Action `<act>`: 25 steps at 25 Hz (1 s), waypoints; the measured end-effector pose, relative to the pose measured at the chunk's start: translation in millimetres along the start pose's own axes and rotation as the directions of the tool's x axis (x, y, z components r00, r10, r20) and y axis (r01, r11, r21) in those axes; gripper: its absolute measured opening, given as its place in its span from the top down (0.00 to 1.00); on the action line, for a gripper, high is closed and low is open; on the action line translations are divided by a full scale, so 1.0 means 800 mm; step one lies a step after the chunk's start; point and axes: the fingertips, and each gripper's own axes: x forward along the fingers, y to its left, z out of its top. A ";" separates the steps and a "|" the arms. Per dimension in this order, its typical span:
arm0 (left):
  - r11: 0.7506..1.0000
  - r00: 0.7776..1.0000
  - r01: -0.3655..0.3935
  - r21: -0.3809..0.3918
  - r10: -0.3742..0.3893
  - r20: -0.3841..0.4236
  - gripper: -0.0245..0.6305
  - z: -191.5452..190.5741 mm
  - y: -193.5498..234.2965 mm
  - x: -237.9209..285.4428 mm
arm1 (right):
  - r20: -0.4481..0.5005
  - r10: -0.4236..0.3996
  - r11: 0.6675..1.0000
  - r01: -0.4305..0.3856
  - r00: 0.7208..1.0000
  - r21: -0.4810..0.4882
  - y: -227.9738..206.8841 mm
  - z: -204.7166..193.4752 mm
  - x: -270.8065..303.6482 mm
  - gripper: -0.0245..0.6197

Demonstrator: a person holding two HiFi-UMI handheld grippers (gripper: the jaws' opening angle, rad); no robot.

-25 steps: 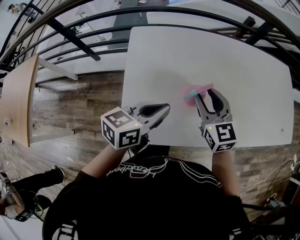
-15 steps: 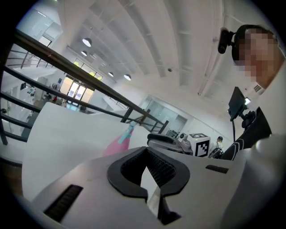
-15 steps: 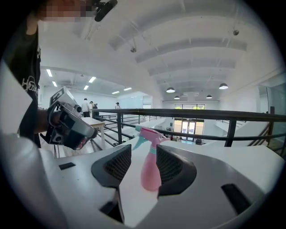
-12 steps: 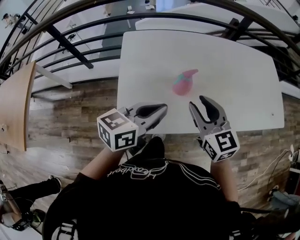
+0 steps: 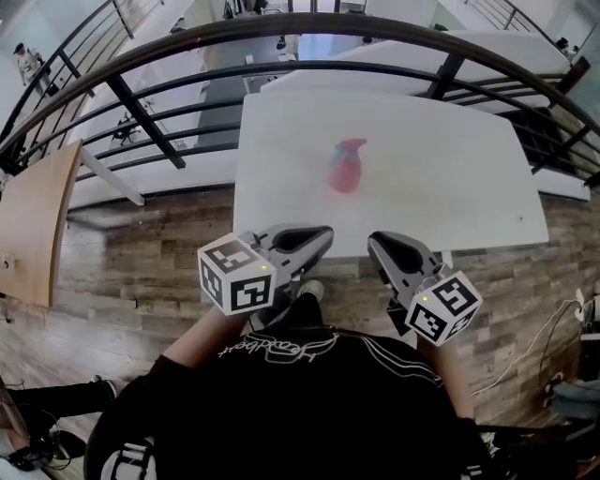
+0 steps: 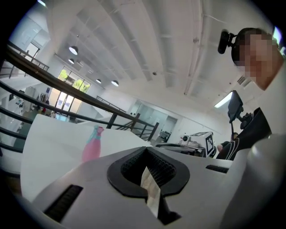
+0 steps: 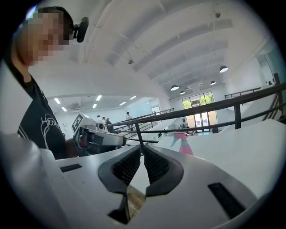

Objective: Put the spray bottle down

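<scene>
The pink spray bottle (image 5: pixel 345 169) with a teal head stands upright on the white table (image 5: pixel 450 178), and nothing touches it. It also shows far off as the pink bottle (image 6: pixel 91 146) in the left gripper view and the same bottle (image 7: pixel 183 143) in the right gripper view. My right gripper (image 5: pixel 377 242) hangs off the table's near edge, close to my body. Its jaws are closing with only a thin slit left, seen at the right gripper (image 7: pixel 142 150), and nothing is between them. My left gripper (image 5: pixel 323 232) is beside it, shut and empty, its tips meeting at the left gripper (image 6: pixel 145 150).
A dark metal railing (image 5: pixel 281 28) curves round beyond the table's far side. A wooden tabletop (image 5: pixel 33 216) lies at the far left. Wood-plank floor (image 5: pixel 141 253) runs under both grippers. Cables (image 5: pixel 553 328) trail at the lower right.
The right gripper left the bottle standing on the table and drew back toward my body, its jaws narrowing from wide open. The left gripper drew back too.
</scene>
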 end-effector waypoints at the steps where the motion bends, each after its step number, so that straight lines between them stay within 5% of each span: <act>1: 1.000 1.000 0.003 0.010 -0.003 0.002 0.95 0.002 -0.010 -0.002 | -0.008 0.012 1.000 -0.012 1.000 0.018 0.007 0.000 -0.007 0.91; 12: 0.994 0.999 0.051 0.093 -0.052 0.010 0.95 0.005 -0.102 -0.021 | -0.008 0.057 0.998 -0.057 0.998 0.030 0.073 0.004 -0.064 0.93; 25: 0.992 0.997 0.072 0.108 -0.073 0.007 0.95 -0.010 -0.142 -0.028 | -0.002 0.050 0.999 -0.050 0.999 0.020 0.092 -0.005 -0.094 0.94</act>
